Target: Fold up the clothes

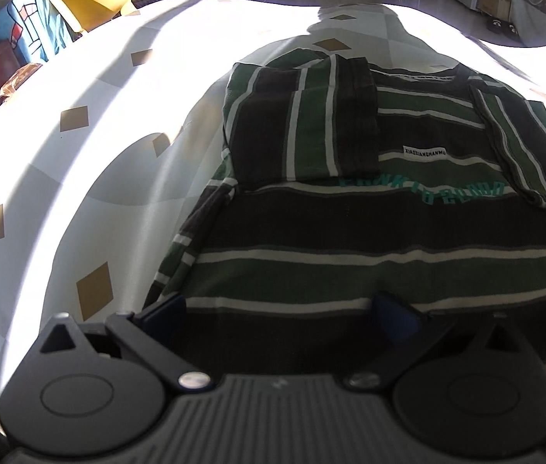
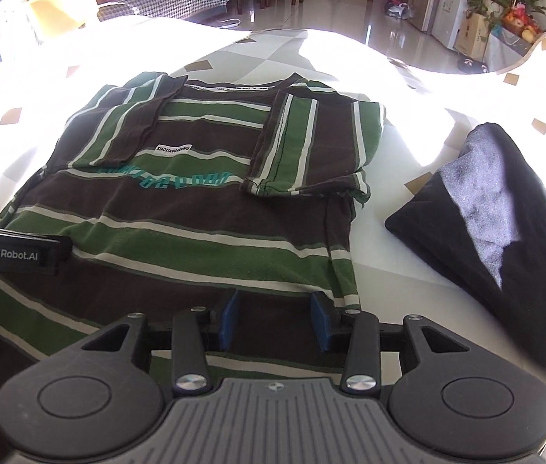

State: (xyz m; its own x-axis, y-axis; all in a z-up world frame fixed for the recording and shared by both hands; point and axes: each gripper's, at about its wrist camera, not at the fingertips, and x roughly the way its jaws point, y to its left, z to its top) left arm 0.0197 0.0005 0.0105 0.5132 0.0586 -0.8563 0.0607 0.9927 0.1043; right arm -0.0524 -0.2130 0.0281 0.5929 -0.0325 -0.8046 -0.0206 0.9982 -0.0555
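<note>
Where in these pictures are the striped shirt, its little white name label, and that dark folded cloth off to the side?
striped shirt (image 2: 180, 228): right wrist view, on the wide green stripe across its body.
white name label (image 1: 425, 151): left wrist view, on the label's middle.
dark folded cloth (image 2: 505, 232): right wrist view, on its sunlit upper face.

Both tilt steeply downward: left gripper (image 1: 278, 315) jaws spread wide, right gripper (image 2: 275, 319) jaws partly apart, gripping nothing.

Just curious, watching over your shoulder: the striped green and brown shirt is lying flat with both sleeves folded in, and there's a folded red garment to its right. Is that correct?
Not quite: the folded garment to the right is dark, black or navy, not red, as the right wrist view shows. The rest holds: the striped shirt lies flat with both sleeves folded in.
</note>
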